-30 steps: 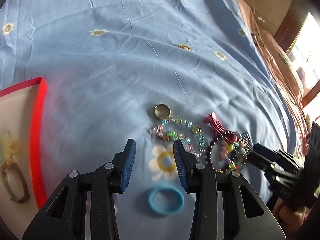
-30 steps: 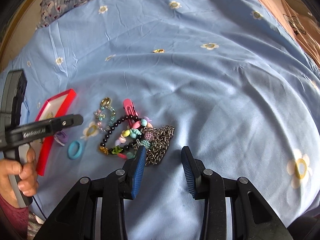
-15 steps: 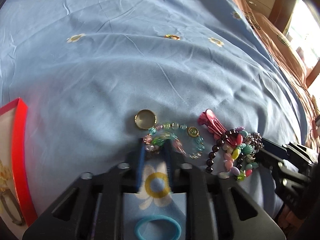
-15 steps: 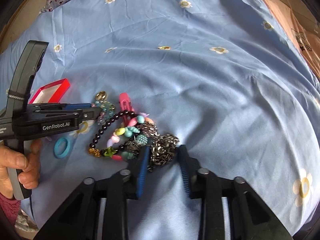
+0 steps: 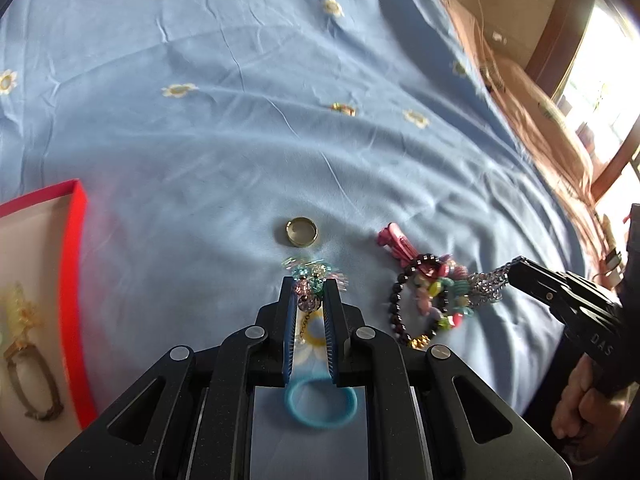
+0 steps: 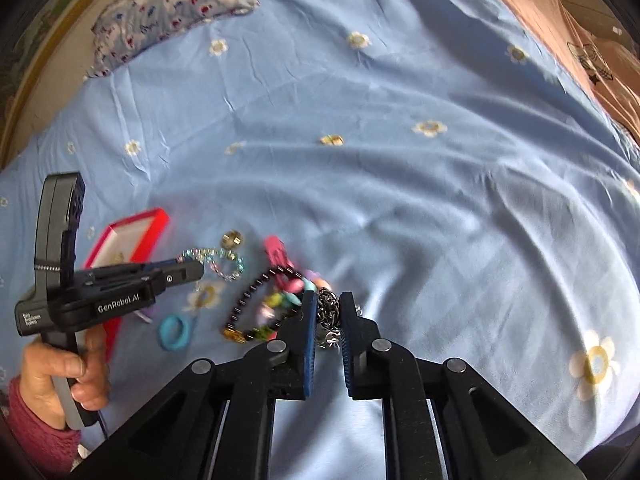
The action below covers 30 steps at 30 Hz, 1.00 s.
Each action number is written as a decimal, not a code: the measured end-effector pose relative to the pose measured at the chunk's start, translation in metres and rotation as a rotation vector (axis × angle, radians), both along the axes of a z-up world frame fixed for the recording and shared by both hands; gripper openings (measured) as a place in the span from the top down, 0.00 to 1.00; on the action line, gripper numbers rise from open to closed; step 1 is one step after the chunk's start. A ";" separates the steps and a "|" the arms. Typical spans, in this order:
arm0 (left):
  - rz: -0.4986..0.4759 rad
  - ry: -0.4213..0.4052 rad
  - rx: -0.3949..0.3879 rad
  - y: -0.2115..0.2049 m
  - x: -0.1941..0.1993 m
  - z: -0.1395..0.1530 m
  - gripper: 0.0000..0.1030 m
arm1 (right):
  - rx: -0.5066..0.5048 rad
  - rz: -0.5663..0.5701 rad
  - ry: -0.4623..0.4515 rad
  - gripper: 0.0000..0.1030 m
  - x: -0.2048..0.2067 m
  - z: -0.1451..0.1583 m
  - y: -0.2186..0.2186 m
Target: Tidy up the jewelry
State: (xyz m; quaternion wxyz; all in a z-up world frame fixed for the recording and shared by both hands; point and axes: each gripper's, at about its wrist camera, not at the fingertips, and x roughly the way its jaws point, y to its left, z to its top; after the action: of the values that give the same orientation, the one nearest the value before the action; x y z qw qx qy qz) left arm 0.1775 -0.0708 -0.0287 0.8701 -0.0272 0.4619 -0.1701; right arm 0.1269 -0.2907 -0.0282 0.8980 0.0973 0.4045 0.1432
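My left gripper (image 5: 310, 286) is shut on the pastel crystal bead bracelet (image 5: 310, 280), which hangs lifted off the blue sheet; it also shows in the right wrist view (image 6: 216, 262). My right gripper (image 6: 329, 302) is shut on the silver chain (image 6: 328, 308), seen stretched in the left wrist view (image 5: 486, 286). A black bead bracelet with colourful beads (image 5: 424, 308) and a pink hair clip (image 5: 394, 242) lie beside the chain. A gold ring (image 5: 301, 232) lies just beyond the left gripper. A blue hair tie (image 5: 322, 402) lies under it.
A red-rimmed box (image 5: 72, 280) with a white inside sits at the left, holding a brown band (image 5: 34, 388) and a pale yellow piece. A small gold item (image 5: 343, 109) lies farther up the sheet. A patterned pillow (image 6: 172, 4) lies at the bed's far end.
Both grippers went from open to shut. The left closed on the crystal bracelet and raised it; the right moved onto the silver chain, closed on it and pulled it away from the bead pile.
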 end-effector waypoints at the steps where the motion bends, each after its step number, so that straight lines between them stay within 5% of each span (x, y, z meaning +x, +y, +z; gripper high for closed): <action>1: 0.005 -0.006 -0.008 0.003 -0.003 0.003 0.89 | 0.002 0.004 -0.009 0.90 -0.001 0.004 0.002; 13: 0.093 -0.090 -0.085 0.061 -0.046 0.045 0.89 | 0.030 0.105 -0.087 0.90 -0.007 0.040 0.050; 30: 0.275 -0.122 -0.122 0.152 -0.106 0.057 0.89 | 0.093 0.305 -0.099 0.90 -0.014 0.050 0.140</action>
State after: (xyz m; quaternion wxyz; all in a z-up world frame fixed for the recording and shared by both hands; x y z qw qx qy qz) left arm 0.0719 0.0811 0.0279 0.9084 -0.1325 0.3888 -0.0784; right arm 0.1132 -0.1510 0.0216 0.8792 0.0689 0.3630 0.3010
